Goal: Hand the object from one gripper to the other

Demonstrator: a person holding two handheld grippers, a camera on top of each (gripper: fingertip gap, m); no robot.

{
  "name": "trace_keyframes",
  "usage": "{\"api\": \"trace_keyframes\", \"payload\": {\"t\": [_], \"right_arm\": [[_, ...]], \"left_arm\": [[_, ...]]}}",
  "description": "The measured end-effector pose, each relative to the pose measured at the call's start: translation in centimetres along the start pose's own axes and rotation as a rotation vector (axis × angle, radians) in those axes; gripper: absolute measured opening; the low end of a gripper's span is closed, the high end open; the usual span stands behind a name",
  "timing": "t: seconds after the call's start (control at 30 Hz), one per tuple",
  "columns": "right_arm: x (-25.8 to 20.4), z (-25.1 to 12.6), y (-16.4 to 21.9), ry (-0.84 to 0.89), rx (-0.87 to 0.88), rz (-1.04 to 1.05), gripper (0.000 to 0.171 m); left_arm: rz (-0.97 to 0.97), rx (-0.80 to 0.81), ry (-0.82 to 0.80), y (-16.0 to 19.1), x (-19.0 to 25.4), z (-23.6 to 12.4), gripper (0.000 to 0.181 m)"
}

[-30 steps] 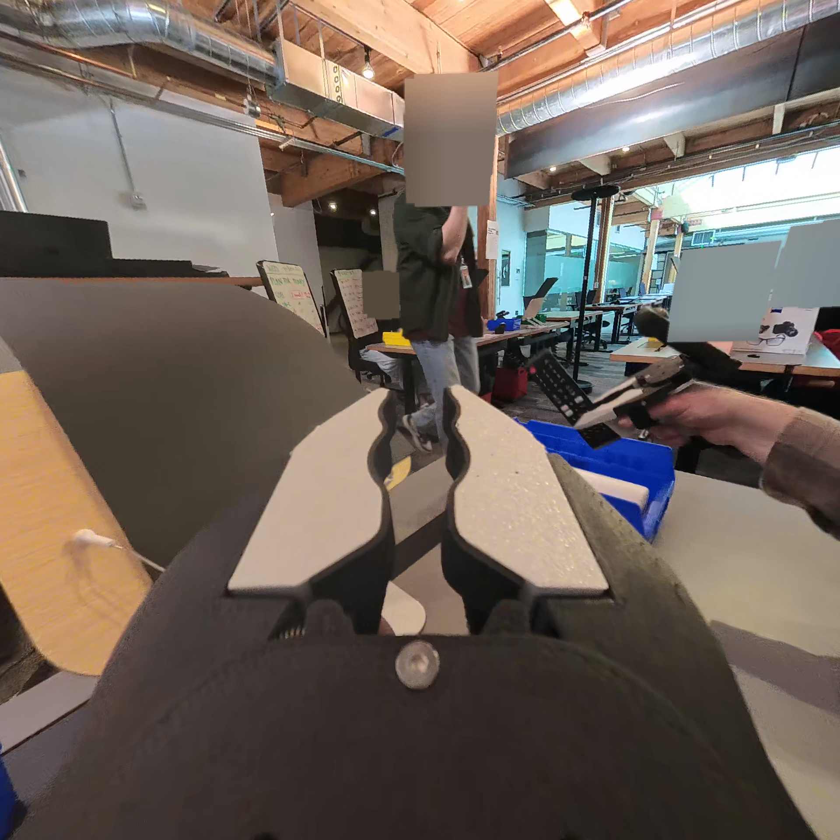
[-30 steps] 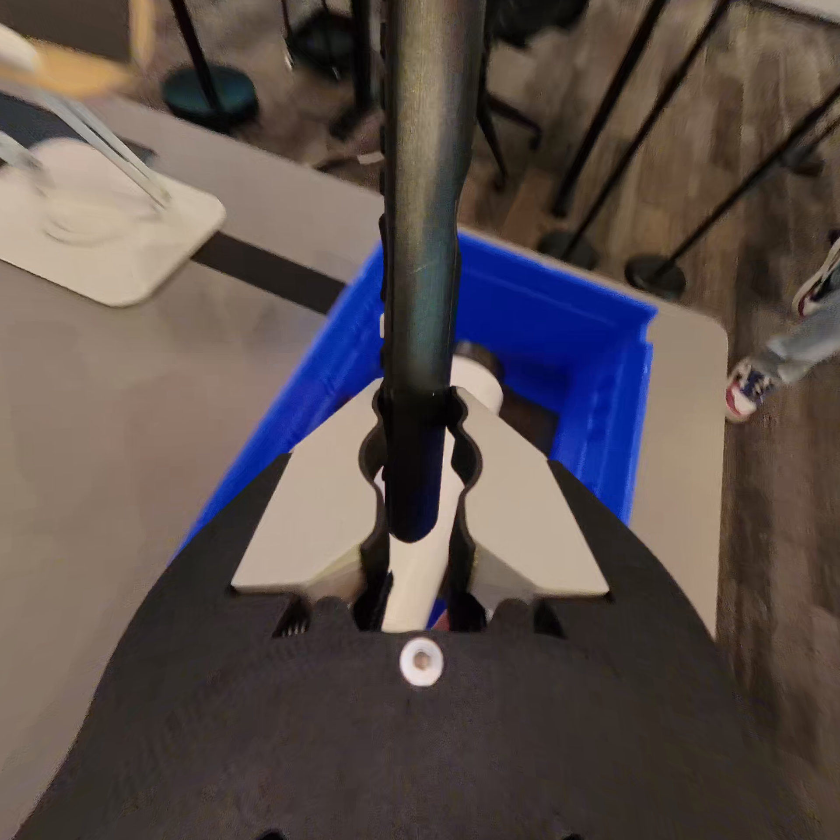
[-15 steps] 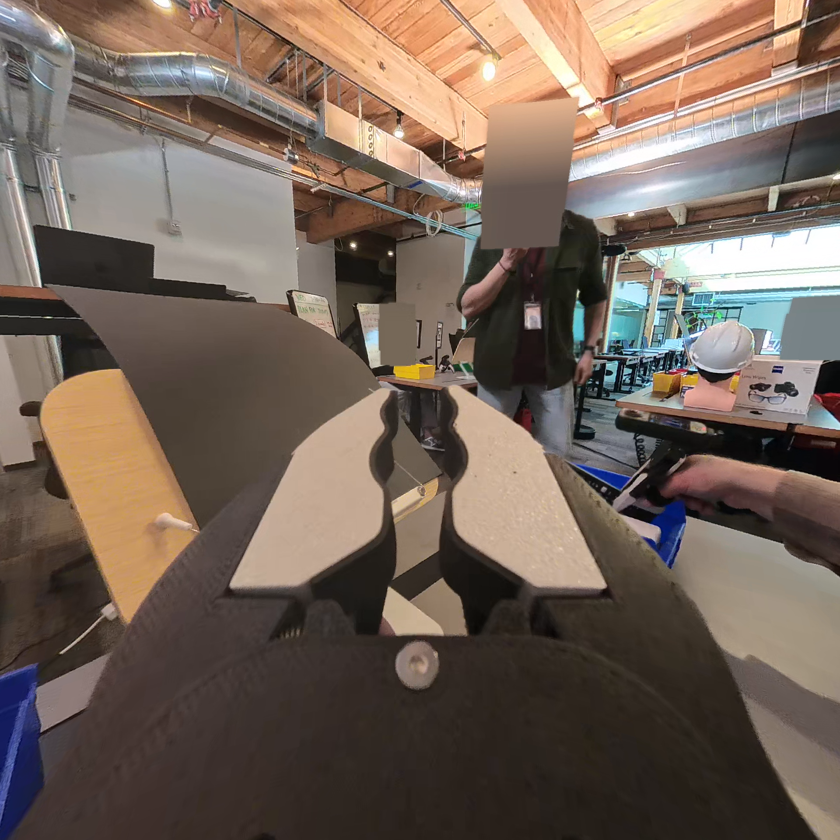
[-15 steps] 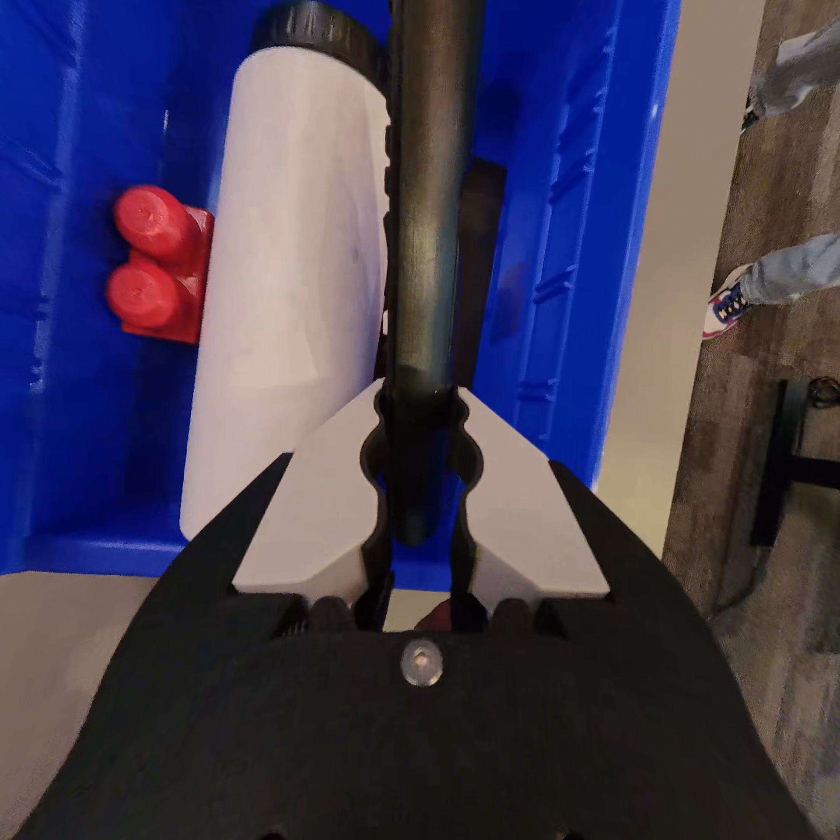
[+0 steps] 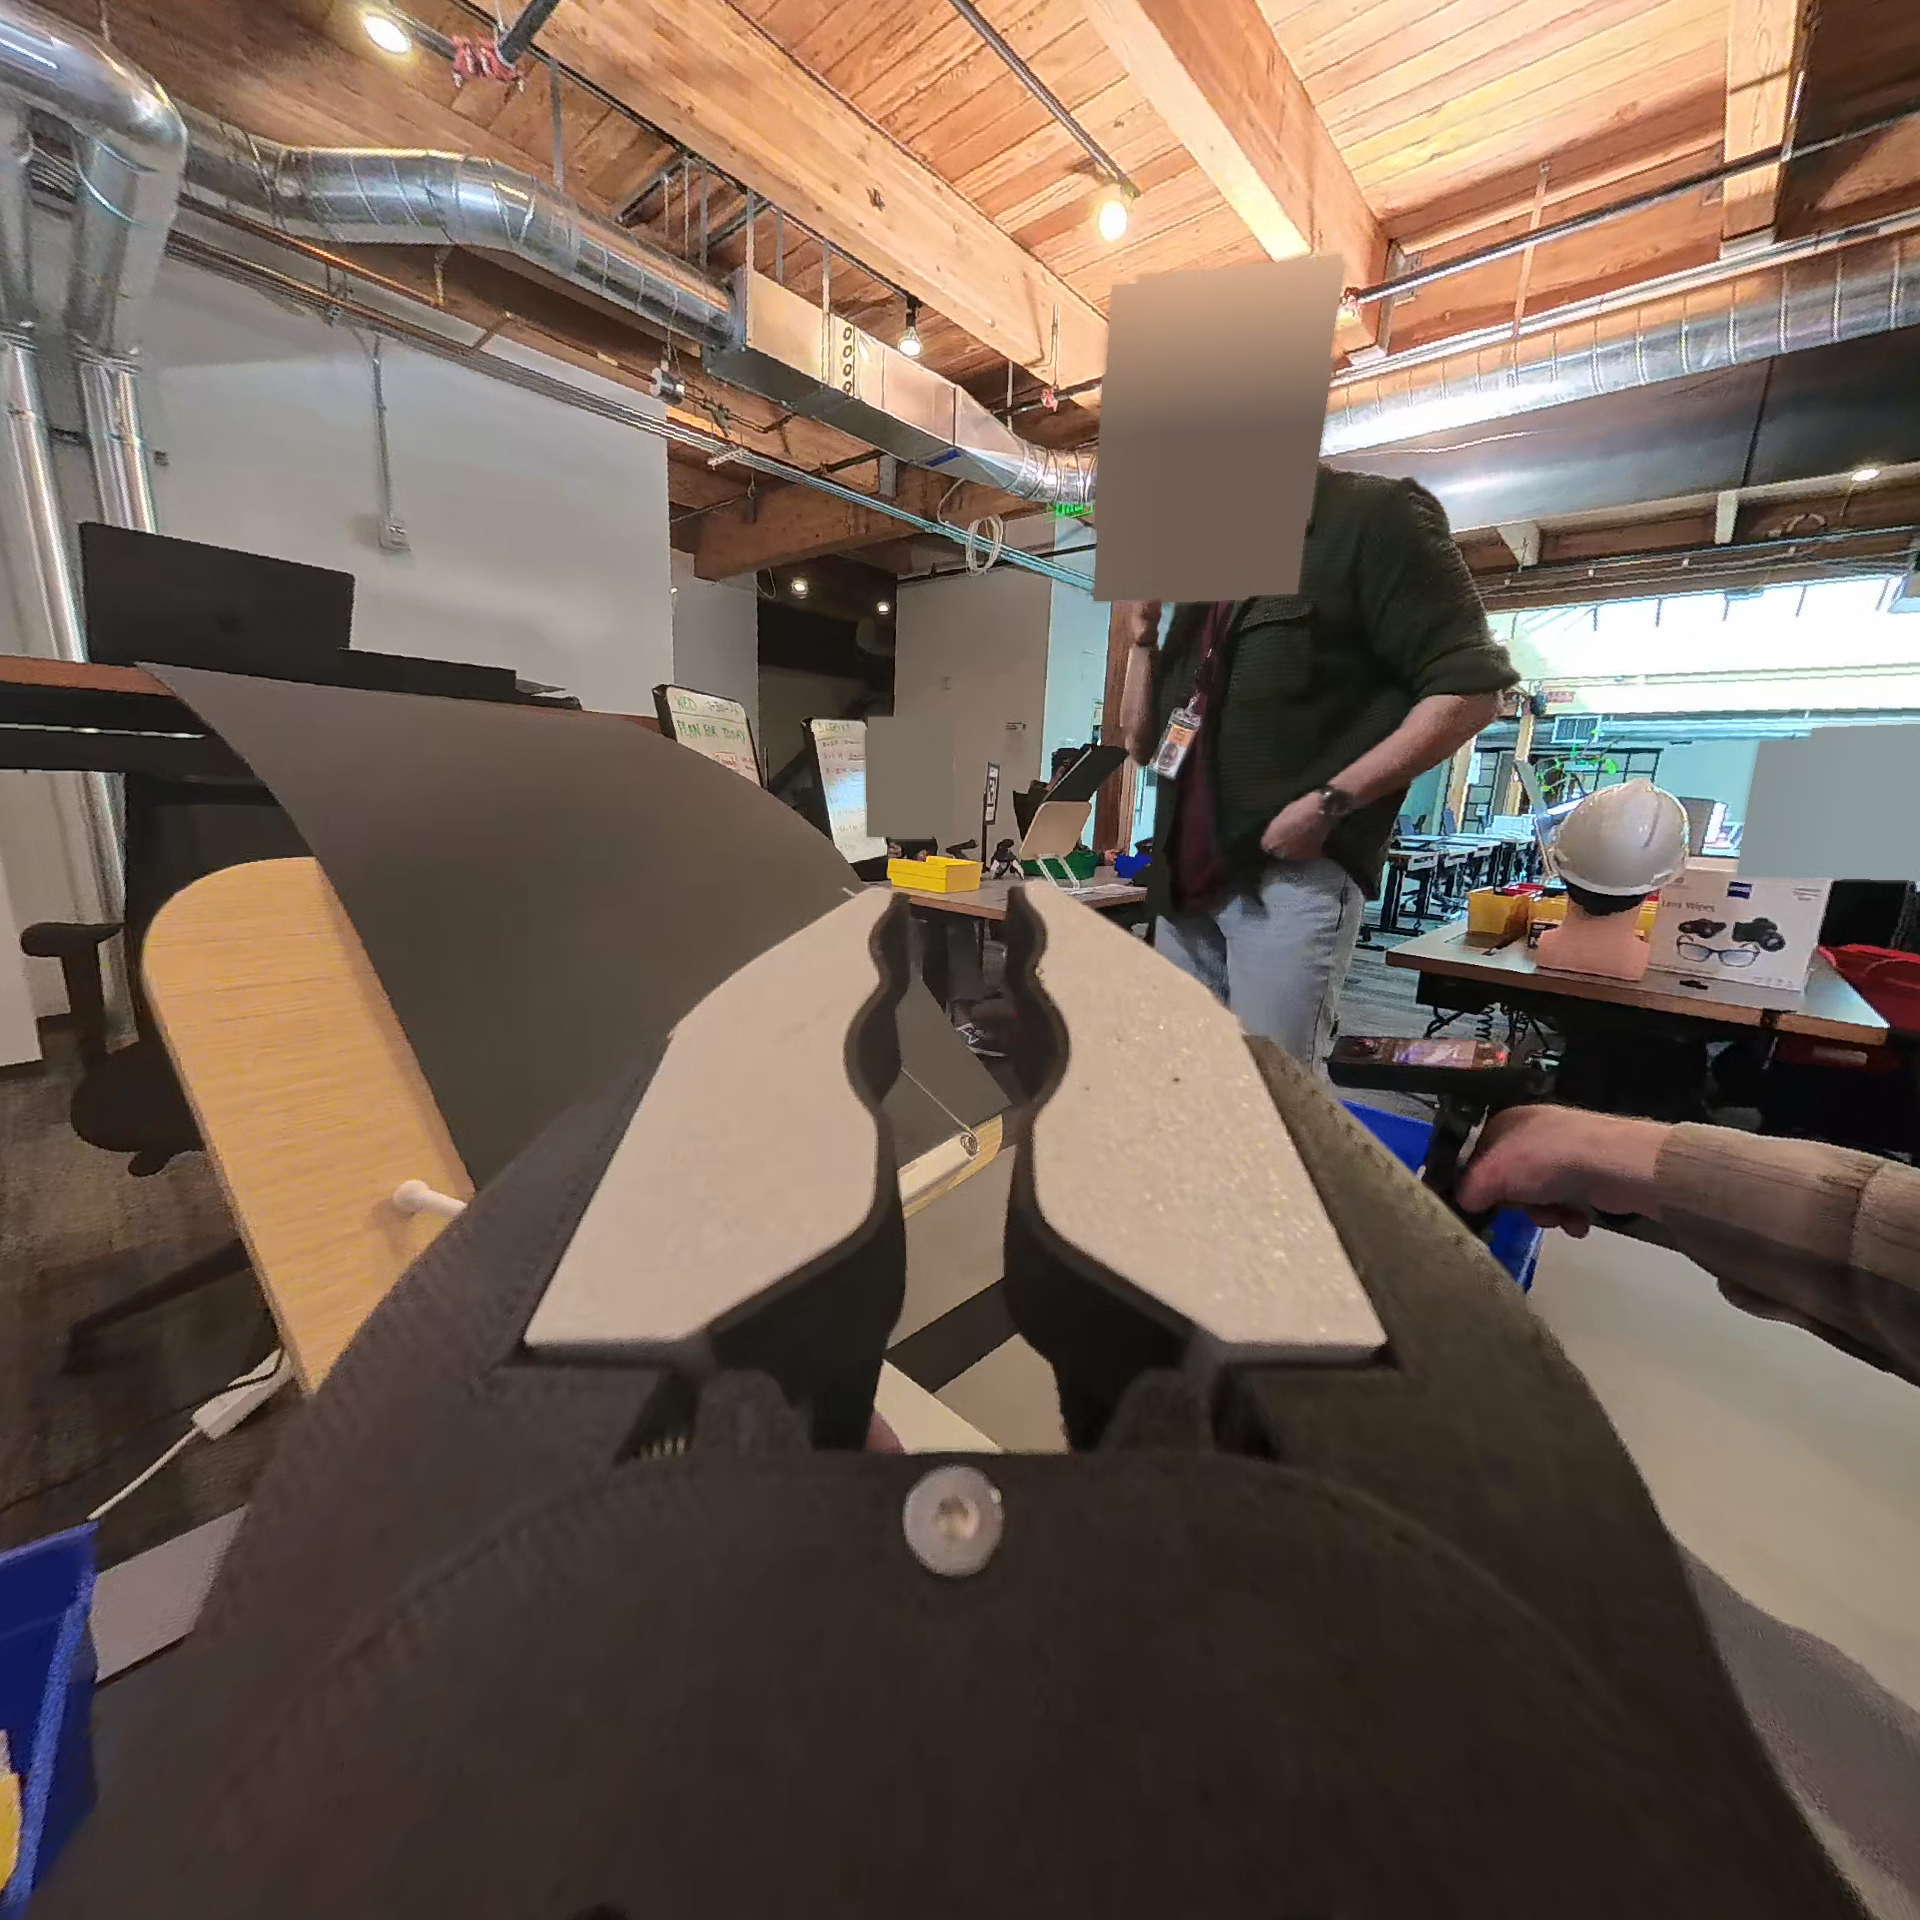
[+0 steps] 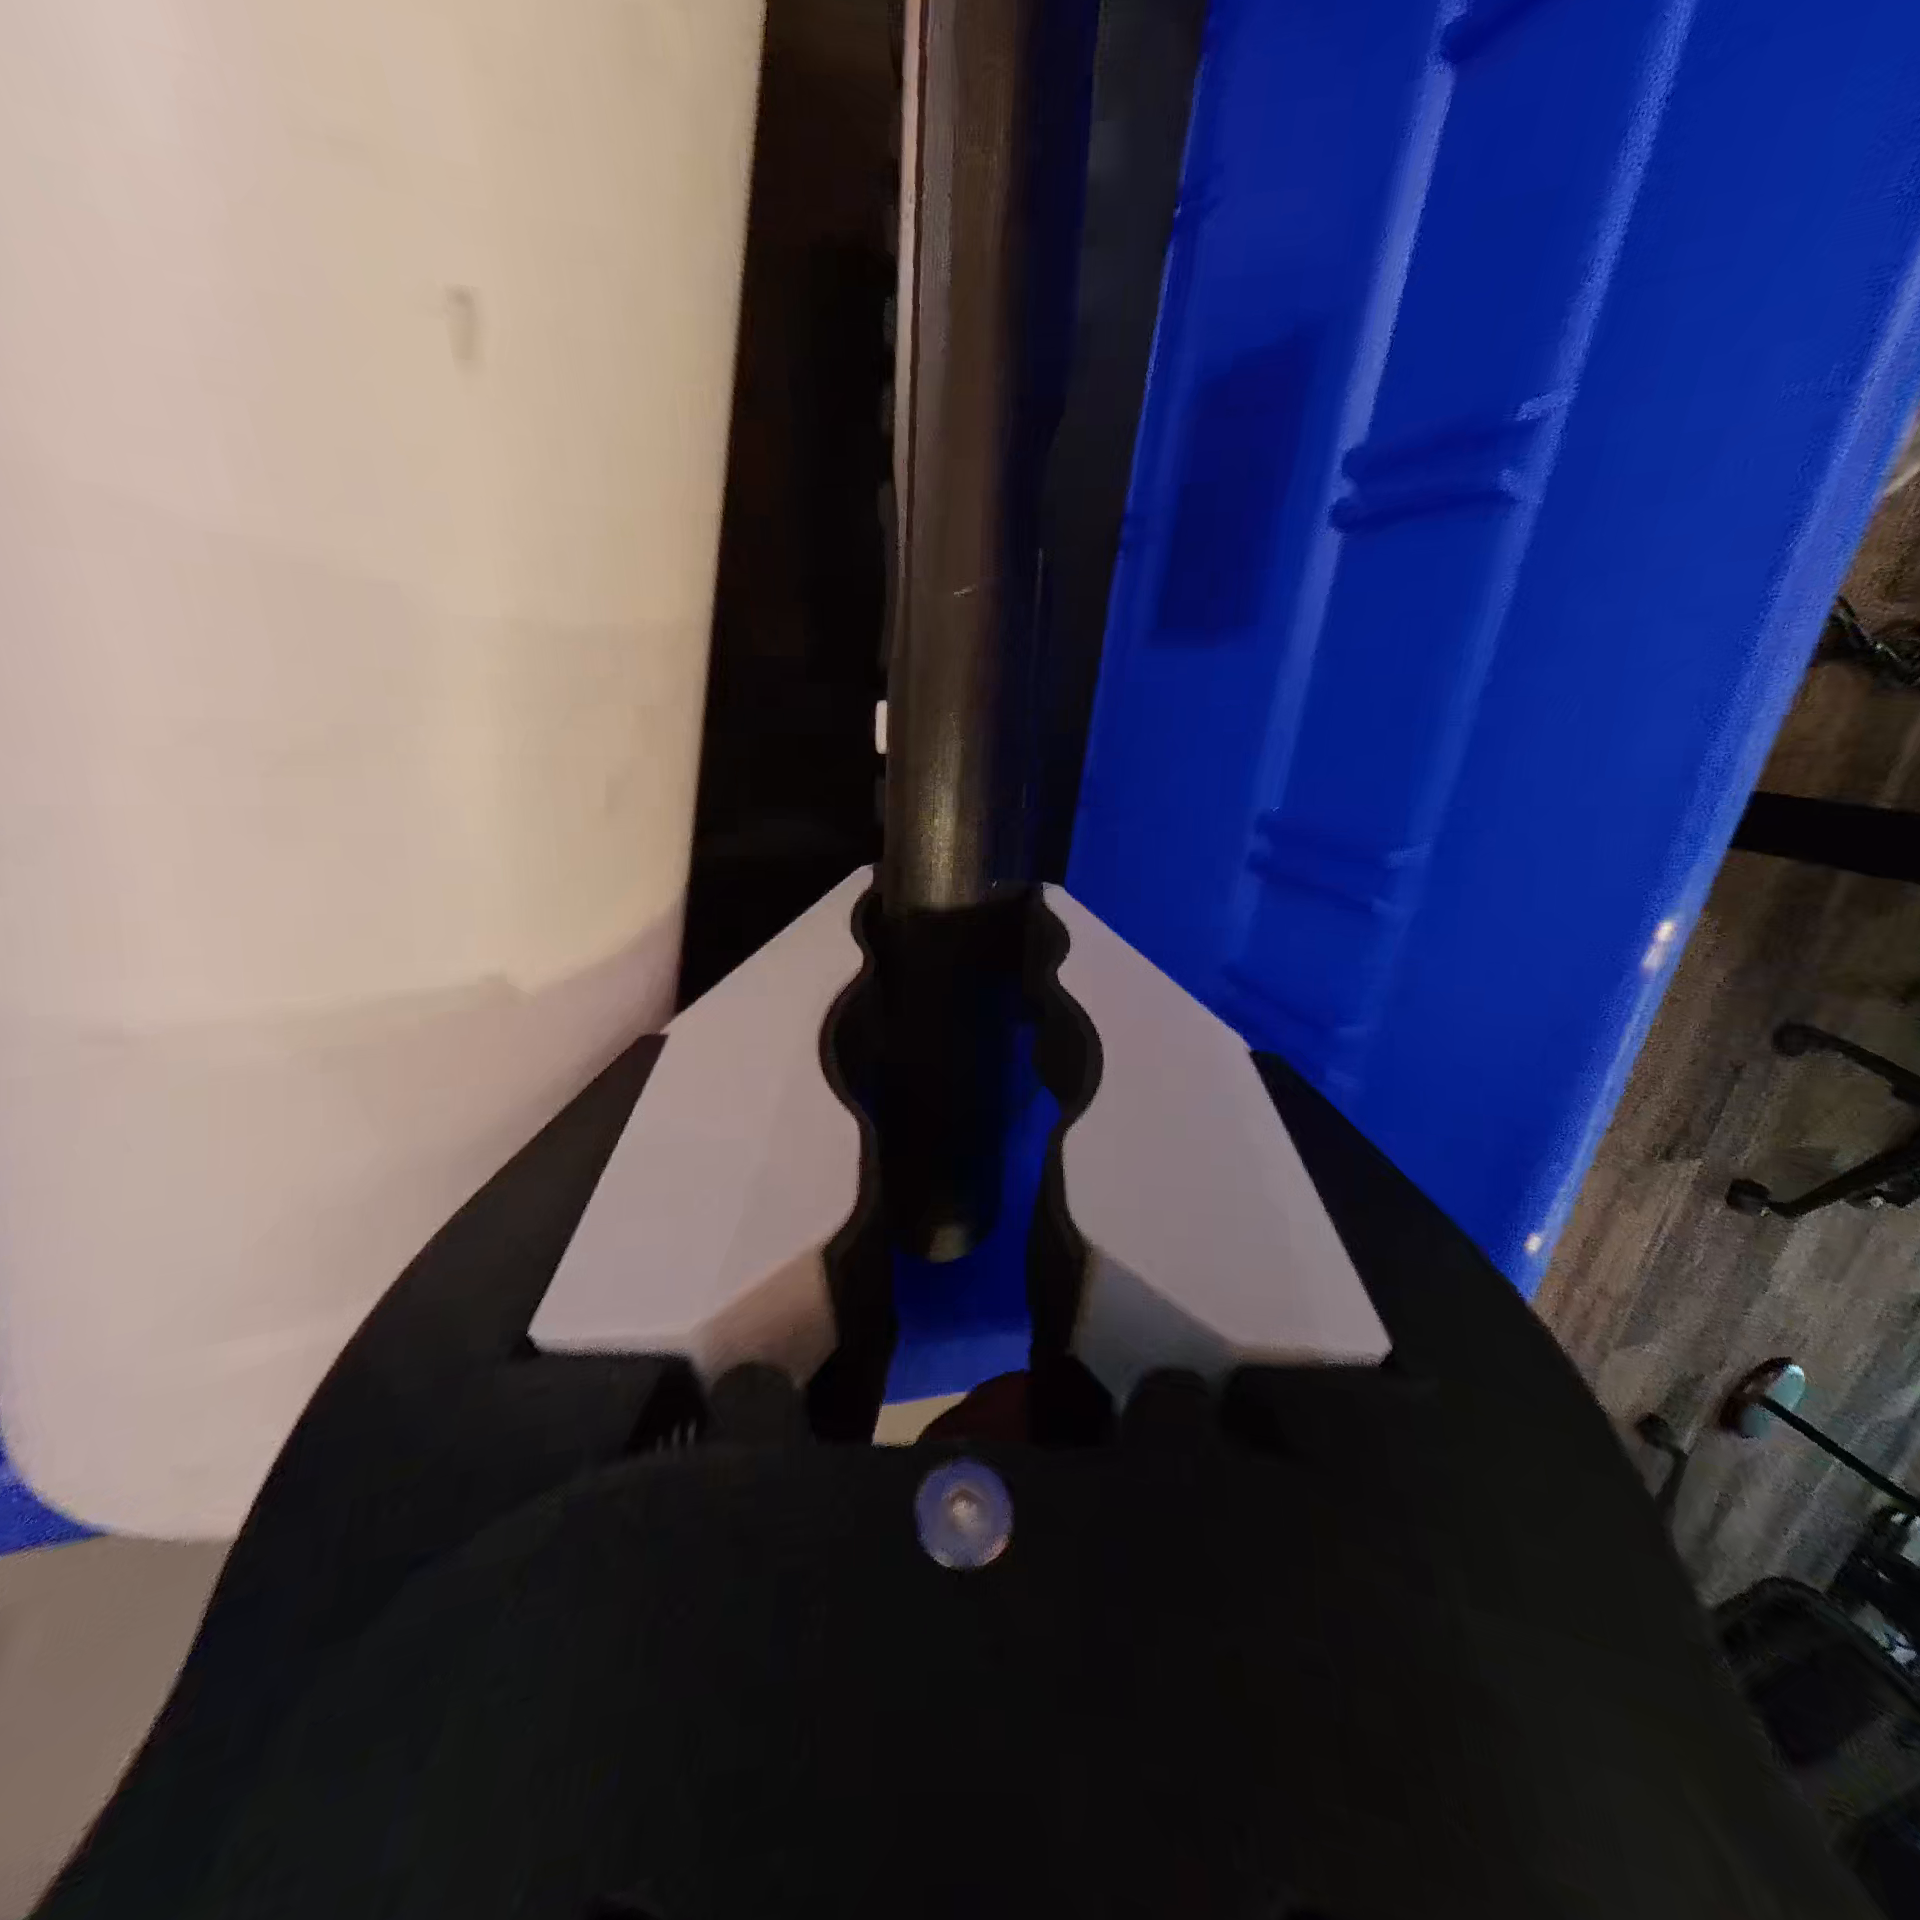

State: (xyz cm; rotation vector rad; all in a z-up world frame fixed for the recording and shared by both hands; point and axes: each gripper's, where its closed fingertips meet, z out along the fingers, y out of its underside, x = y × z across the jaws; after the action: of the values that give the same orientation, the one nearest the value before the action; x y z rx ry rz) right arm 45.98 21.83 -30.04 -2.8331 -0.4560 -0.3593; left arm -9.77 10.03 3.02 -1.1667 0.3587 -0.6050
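Right wrist view: right gripper (image 6: pixel 956 1049) clamped on a dark slim object (image 6: pixel 951 644), held low inside the blue bin (image 6: pixel 1455 623), between its right wall and a white bottle (image 6: pixel 343 623) lying on the left. Left wrist view: left gripper (image 5: pixel 956 997) empty, jaws parted slightly, well apart from the bin (image 5: pixel 1382 1127) at far right. Judged status: no transfer in progress; the object appears about to be deposited.

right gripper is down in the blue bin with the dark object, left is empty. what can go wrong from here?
1. The right gripper holds the dark object only near its end; most of its length sticks out, so it may pivot or slip.
2. That length runs between the white bottle and the blue bin wall, so it may snag on either.
3. The left gripper, open and empty, points away from the bin, so a handover would need realigning.
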Motion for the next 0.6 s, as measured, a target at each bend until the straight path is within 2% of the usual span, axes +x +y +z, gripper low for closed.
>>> {"api": "trace_keyframes", "payload": {"t": [0.5, 0.6], "right_arm": [[0.15, 0.02, -0.53, 0.015, 0.059, 0.029, 0.024], [-0.02, -0.14, -0.62, 0.017, 0.070, 0.022, 0.031]], "left_arm": [[-0.006, -0.001, -0.002, -0.21, -0.55, -0.35, 0.017], [-0.001, 0.000, -0.008, -0.28, -0.66, -0.44, 0.017]]}}
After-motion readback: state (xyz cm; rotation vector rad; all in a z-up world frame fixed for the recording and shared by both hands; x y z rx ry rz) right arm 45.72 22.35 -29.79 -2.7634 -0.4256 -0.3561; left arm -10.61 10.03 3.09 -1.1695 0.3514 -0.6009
